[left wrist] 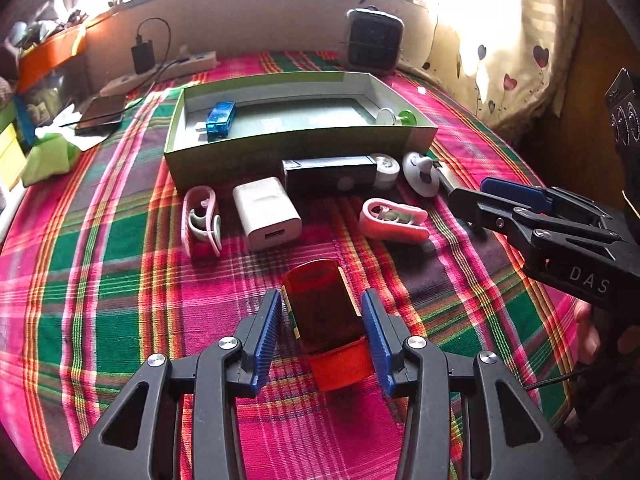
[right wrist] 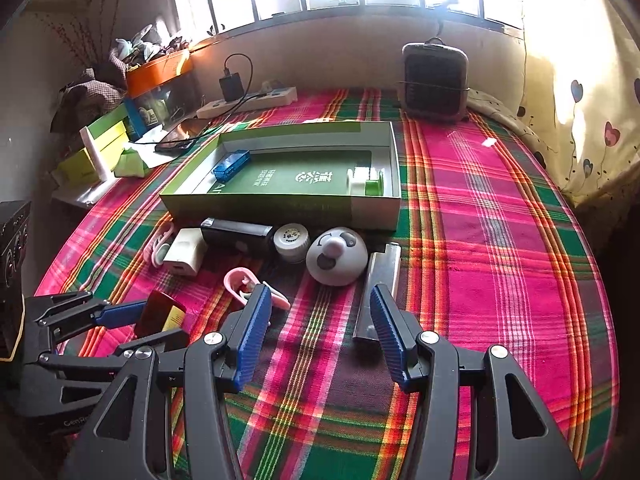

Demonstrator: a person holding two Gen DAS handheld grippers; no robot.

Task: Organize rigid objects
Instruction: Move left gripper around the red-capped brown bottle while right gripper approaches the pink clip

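Observation:
My left gripper [left wrist: 322,316] is open around a red translucent bottle [left wrist: 322,304] with a red cap that lies on the plaid cloth; the blue pads flank it with small gaps. It also shows in the right wrist view [right wrist: 160,314]. My right gripper [right wrist: 316,320] is open and empty, low over the cloth beside a flat metal bar [right wrist: 378,292]. A green open box [left wrist: 280,148] holds a blue USB piece [left wrist: 220,117] and a green-and-white spool [left wrist: 396,118].
In front of the box lie two pink clips [left wrist: 200,220] [left wrist: 394,220], a white charger [left wrist: 266,212], a black rectangular device [left wrist: 328,174], a white round cap [left wrist: 386,170] and a white dome [left wrist: 418,172]. A small fan [left wrist: 374,40], power strip [left wrist: 160,72] and phone [left wrist: 100,114] sit behind.

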